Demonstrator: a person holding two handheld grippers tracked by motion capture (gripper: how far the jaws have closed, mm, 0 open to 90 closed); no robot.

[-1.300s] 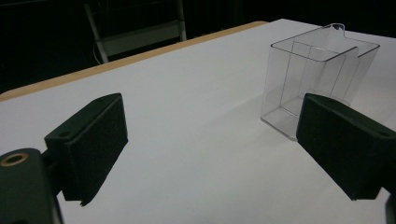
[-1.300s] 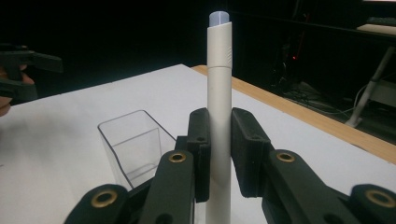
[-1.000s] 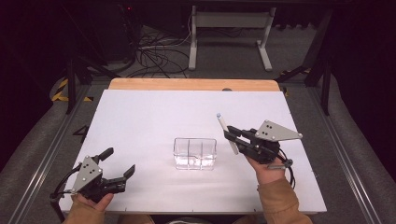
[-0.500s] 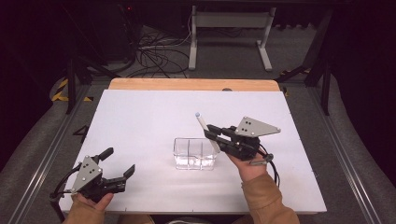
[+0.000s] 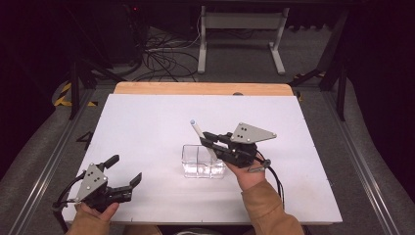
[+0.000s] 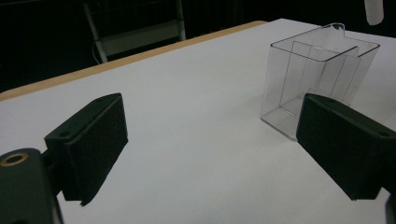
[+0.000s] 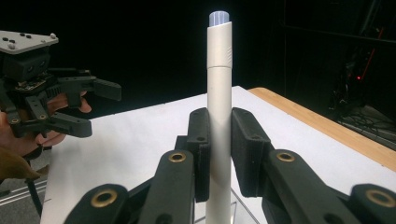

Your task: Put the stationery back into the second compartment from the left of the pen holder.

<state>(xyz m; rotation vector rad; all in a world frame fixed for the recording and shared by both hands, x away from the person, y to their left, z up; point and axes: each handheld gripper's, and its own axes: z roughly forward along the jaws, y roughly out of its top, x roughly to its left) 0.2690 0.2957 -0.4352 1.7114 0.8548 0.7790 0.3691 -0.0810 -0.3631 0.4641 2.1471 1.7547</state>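
A clear plastic box with an inner divider stands near the middle of the white table; it also appears as the clear box in the left gripper view. My right gripper is shut on a white pen with a pale blue tip, held upright over the box's right part. In the right gripper view the pen rises between the pads. My left gripper rests open at the table's front left, with nothing between its fingers.
A wooden strip borders the table's far edge. Beyond it are cables and a metal stand on the dark floor. Rails run along both sides of the table.
My right gripper has carried the pen leftward, from the table's right part to above the clear box. The left gripper has stayed put.
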